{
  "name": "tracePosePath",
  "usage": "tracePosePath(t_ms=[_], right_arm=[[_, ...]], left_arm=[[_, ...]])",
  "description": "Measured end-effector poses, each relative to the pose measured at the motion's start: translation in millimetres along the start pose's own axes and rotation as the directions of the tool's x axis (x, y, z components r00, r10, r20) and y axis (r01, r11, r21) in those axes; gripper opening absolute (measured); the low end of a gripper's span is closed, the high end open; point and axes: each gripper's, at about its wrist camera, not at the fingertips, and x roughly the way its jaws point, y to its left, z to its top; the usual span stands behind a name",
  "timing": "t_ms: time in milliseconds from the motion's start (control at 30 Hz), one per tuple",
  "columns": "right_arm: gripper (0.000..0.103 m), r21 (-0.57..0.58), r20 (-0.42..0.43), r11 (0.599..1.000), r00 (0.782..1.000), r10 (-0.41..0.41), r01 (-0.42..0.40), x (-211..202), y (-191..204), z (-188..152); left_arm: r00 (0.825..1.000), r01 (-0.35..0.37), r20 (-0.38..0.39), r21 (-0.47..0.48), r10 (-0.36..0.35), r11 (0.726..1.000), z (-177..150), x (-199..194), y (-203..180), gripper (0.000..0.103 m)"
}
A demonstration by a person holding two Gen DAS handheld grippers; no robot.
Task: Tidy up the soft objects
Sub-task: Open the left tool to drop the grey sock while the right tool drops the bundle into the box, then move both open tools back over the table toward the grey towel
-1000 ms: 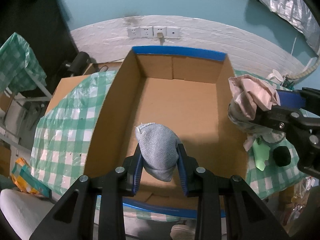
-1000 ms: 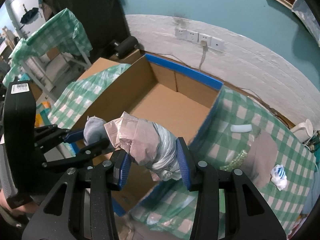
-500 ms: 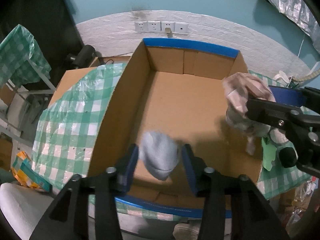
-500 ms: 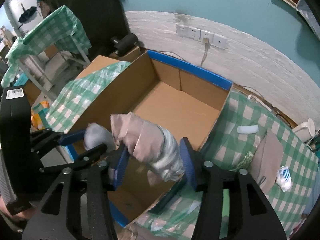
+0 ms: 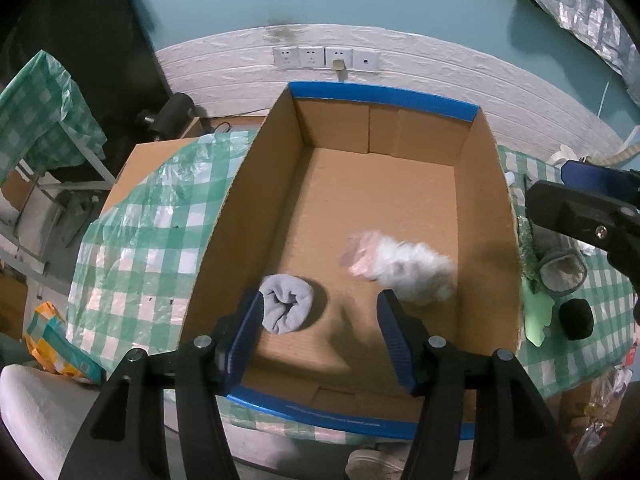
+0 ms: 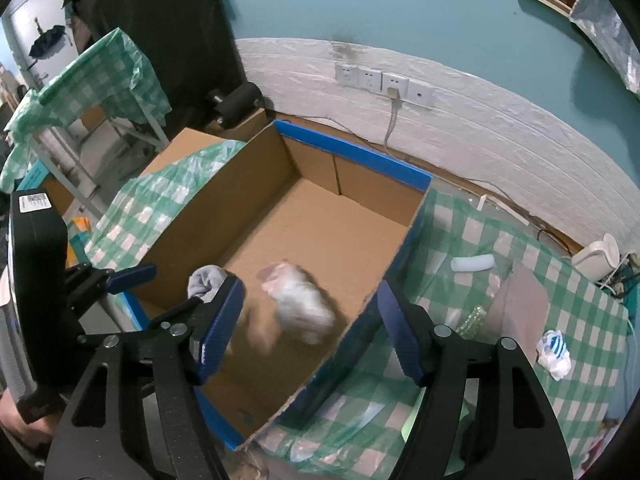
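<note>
An open cardboard box [image 5: 490, 168] with blue-taped rims stands on a green checked tablecloth; it also shows in the right wrist view [image 6: 400, 240]. A rolled grey sock [image 5: 286, 308] lies on the box floor near the front left, also in the right wrist view [image 6: 206, 280]. A pink and white soft bundle [image 5: 400, 266] is blurred, inside the box at the right, also in the right wrist view [image 6: 300, 304]. My left gripper [image 5: 322, 340] is open and empty above the box's front. My right gripper [image 6: 310, 330] is open and empty above the box's right wall.
To the right of the box on the cloth lie a grey sock [image 5: 560, 268], a black ball [image 5: 576, 318], a green piece [image 5: 538, 316], a white tube [image 6: 472, 263], a brownish cloth [image 6: 520, 304] and a blue-and-white item [image 6: 554, 352]. Wall sockets [image 5: 326, 58] behind.
Both grippers opened. The grey sock dropped from the left gripper to the box floor, and the pink-white bundle fell from the right gripper into the box.
</note>
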Motion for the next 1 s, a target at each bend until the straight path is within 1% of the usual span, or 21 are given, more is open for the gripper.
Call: tracePosePath(t_ms=[267, 633, 767, 1000], right_arm=[[0.071, 0.028, 0.003, 1.0, 1.0, -0.014, 0.014, -9.0, -17.1, -8.6], [0.071, 0.093, 0.006, 0.995, 0.999, -0.04, 0.04, -22.1, -56.3, -26.3], [0.075, 0.114, -0.001, 0.992, 0.999, -0.05, 0.05, -25.5, -70.9, -35.9], [0.077, 0.166, -0.011, 0.984, 0.997, -0.072, 0.072, -32.1, -100.8, -52.8]], left_arm=[[1.0, 0.017, 0.009, 0.02, -0.017, 1.0, 1.8, -4.5, -14.0, 0.06], [0.999, 0.031, 0.013, 0.061, -0.031, 0.998, 4.3, -9.6, -39.1, 0.06], [0.999, 0.034, 0.016, 0.074, -0.035, 0.997, 6.5, -12.7, -50.8, 0.06], [0.999, 0.039, 0.018, 0.122, -0.041, 0.992, 7.6, -15.2, -76.8, 0.06]])
